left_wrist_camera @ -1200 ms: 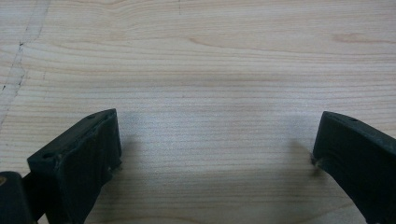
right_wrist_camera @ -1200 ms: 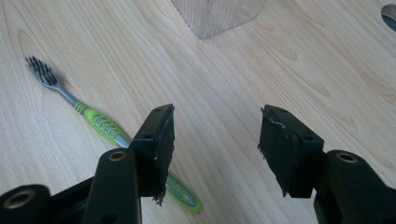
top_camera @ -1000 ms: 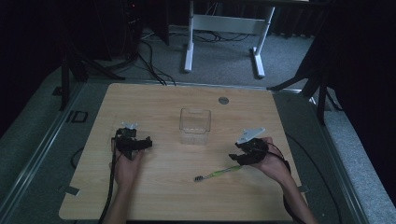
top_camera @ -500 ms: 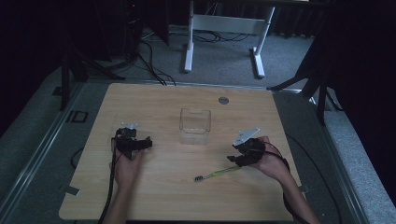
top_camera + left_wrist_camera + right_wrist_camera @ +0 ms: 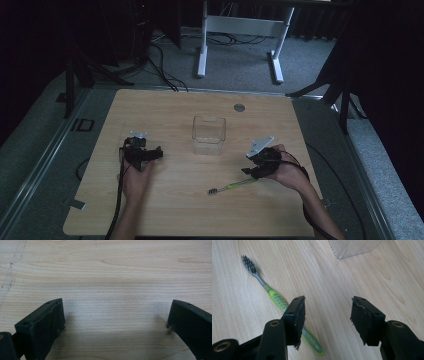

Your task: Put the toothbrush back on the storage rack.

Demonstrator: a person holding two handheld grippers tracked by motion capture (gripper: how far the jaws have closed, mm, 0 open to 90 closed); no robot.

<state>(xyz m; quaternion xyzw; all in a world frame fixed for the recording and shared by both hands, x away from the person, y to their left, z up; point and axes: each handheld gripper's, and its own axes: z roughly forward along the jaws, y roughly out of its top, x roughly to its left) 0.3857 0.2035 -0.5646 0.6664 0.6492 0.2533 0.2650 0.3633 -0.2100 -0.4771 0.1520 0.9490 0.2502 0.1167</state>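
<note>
Right claw (image 5: 327, 315) stands with its jaws apart and nothing between them, bare desk (image 5: 332, 285) showing through the gap. Compared with a second ago, in the high view it has crept a little down and inward toward the near end of the green toothbrush (image 5: 279, 302), and its jaw gap has not changed. From the right gripper view, the toothbrush handle passes under and behind the left-hand jaw, so the handle lies beside the gap rather than inside it; the bristle head points away, up and to the left. The toothbrush itself lies flat on the desk, in the same place as before, near the clear plastic container (image 5: 209, 135) but well short of it.

My reading is that the approach is nearly done but the line-up is off: the claw likely needs a small sideways shift to straddle the handle before closing.

Farther out, the left claw (image 5: 150, 152) sits on the left half of the desk, jaws spread wide over bare wood, unmoved over the same second and apparently waiting.
</note>
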